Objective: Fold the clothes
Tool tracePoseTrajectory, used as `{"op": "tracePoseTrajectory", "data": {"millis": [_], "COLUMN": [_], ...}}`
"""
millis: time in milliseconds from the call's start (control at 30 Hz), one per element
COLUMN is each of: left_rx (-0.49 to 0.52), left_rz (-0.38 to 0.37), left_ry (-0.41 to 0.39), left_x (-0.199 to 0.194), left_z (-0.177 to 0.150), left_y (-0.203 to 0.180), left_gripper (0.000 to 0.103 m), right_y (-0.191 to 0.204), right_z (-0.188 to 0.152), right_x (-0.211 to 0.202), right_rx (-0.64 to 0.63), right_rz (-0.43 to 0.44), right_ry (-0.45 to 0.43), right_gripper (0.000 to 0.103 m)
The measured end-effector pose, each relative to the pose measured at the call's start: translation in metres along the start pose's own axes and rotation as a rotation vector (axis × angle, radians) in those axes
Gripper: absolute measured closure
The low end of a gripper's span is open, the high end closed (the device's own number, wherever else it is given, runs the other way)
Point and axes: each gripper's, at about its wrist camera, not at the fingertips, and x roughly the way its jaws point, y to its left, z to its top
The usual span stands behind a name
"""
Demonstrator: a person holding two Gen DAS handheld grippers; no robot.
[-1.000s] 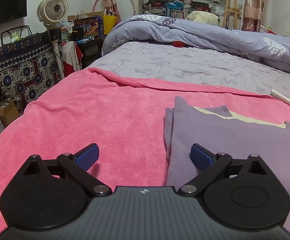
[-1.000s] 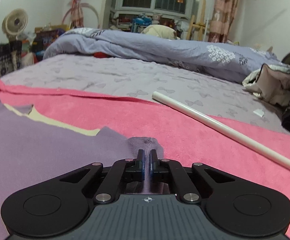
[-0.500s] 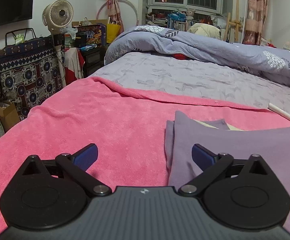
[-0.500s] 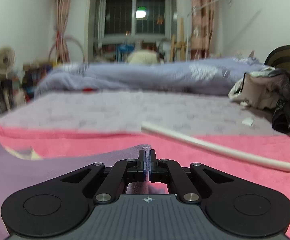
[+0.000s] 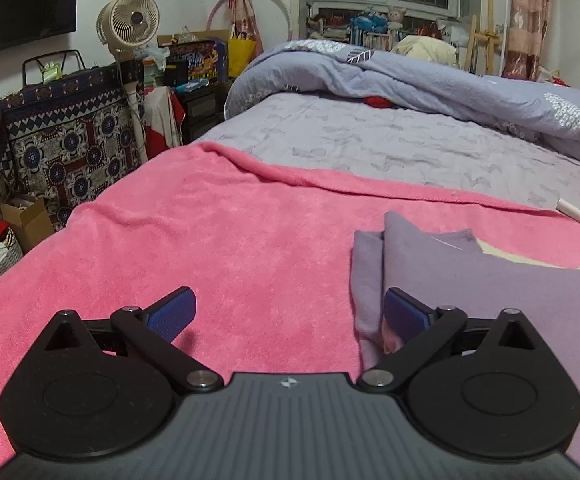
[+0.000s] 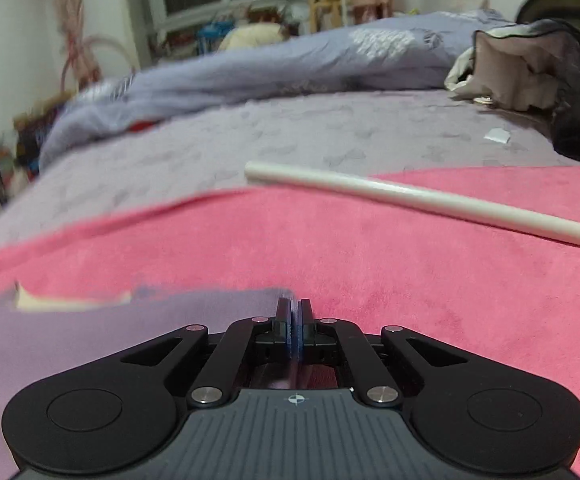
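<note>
Garment [image 5: 490,292] lies on pink towel [image 5: 250,248], its corner clamped between right gripper [image 6: 294,316] fingers, its folded edge beside the right finger of left gripper [image 5: 290,312], which is spread wide, grasping nothing.

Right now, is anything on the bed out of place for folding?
Yes: a white tube lies slanted across the pink towel's far edge, right of the purple garment. It touches no clothing but sits oddly on the folding surface. The right hand-held gripper is shut on the garment's edge.
</note>
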Motion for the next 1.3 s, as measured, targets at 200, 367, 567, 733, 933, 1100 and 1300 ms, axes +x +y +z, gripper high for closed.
{"op": "tracePoseTrajectory", "data": {"millis": [200,367,567,733,933,1100,1300], "left_rx": [-0.042,-0.045,-0.053,-0.064,-0.122,-0.159,-0.168], "left_rz": [0.006,0.0,0.001,0.003,0.019,0.024,0.018], "left_ry": [0.023,0.024,0.027,0.032,0.016,0.033,0.046], "left_x": [0.005,0.004,0.004,0.005,0.001,0.003,0.003], "left_z": [0.0,0.0,0.0,0.001,0.003,0.004,0.003], "left_y": [0.009,0.01,0.012,0.014,0.024,0.031,0.033], "left_gripper": [0.002,0.002,0.002,0.002,0.002,0.002,0.002], "right_y": [-0.033,-0.012,0.021,0.034,0.014,0.013,0.031], "right_z": [0.005,-0.031,-0.1,-0.108,-0.11,-0.103,-0.086], "right_x": [-0.051,-0.128,-0.151,-0.162,-0.155,-0.167,-0.155], "right_rx": [0.127,-0.081,-0.228,-0.227,-0.145,-0.113,-0.136], "right_rz": [-0.069,0.031,0.058,0.014,-0.036,-0.017,-0.024], "right_ry": [-0.074,-0.075,0.036,-0.063,-0.047,-0.093,-0.136], "right_gripper": [0.088,0.06,0.044,0.088,0.097,0.093,0.035]}}
